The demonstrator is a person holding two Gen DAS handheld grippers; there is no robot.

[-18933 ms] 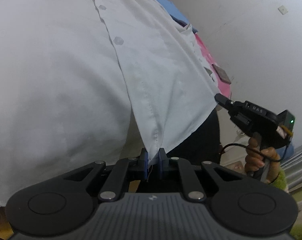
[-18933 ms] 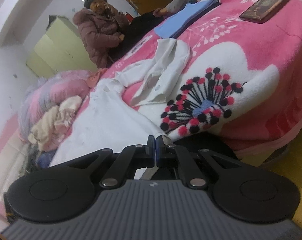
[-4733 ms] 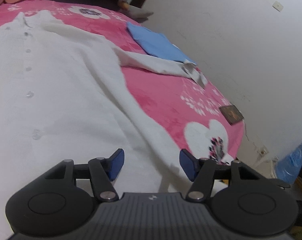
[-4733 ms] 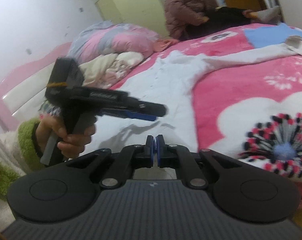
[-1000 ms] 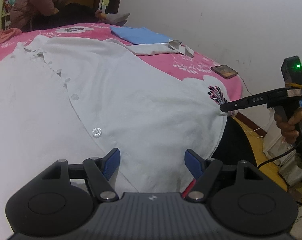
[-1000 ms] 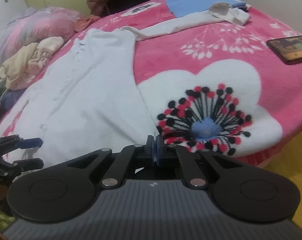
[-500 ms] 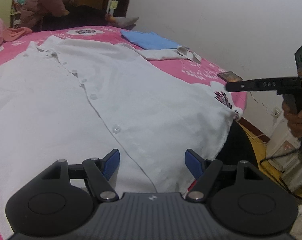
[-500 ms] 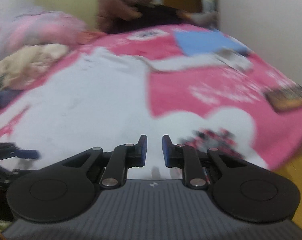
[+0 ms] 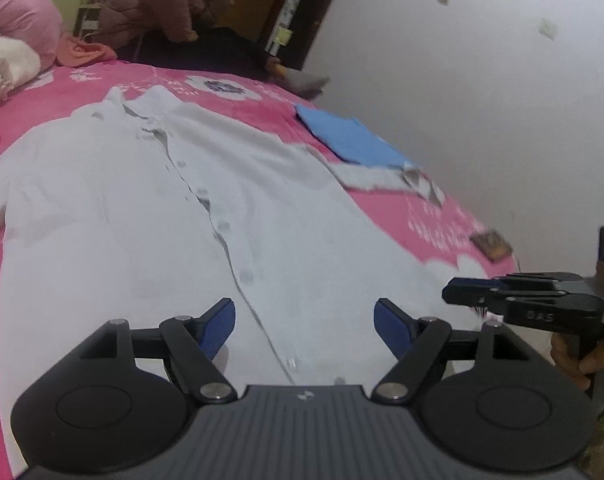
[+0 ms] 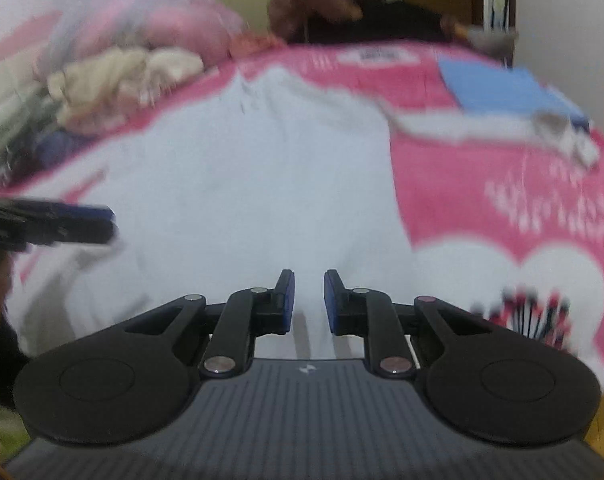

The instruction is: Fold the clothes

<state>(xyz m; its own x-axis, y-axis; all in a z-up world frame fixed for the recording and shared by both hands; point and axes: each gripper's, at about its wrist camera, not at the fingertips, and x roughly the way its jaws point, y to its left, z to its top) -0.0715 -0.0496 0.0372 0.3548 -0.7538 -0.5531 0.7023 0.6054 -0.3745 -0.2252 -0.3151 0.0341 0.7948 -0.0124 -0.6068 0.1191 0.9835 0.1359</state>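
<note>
A white button-up shirt [image 9: 281,208] lies spread face up on the pink blanket [image 9: 406,208], collar at the far end. One sleeve [image 9: 382,178] stretches to the right. My left gripper [image 9: 304,312] hovers over the hem by the button placket. Its jaws are opening and nothing is between them. My right gripper [image 10: 308,280] hangs over the shirt's [image 10: 261,184] lower right part, open by a narrow gap and holding nothing. In the left wrist view the right gripper [image 9: 462,294] sits at the right, off the hem corner. The left gripper [image 10: 97,220] shows at the left of the right wrist view.
A folded blue cloth [image 9: 350,140] lies at the far right of the bed, and a dark flat object [image 9: 492,242] sits near the right edge. Loose clothes [image 10: 113,80] are piled at the left. A person in a puffy jacket [image 9: 161,4] sits beyond the bed.
The right gripper went from shut at the shirt's hem corner to open by a narrow gap. Both grippers lifted and drew back from the hem. The shirt stays flat.
</note>
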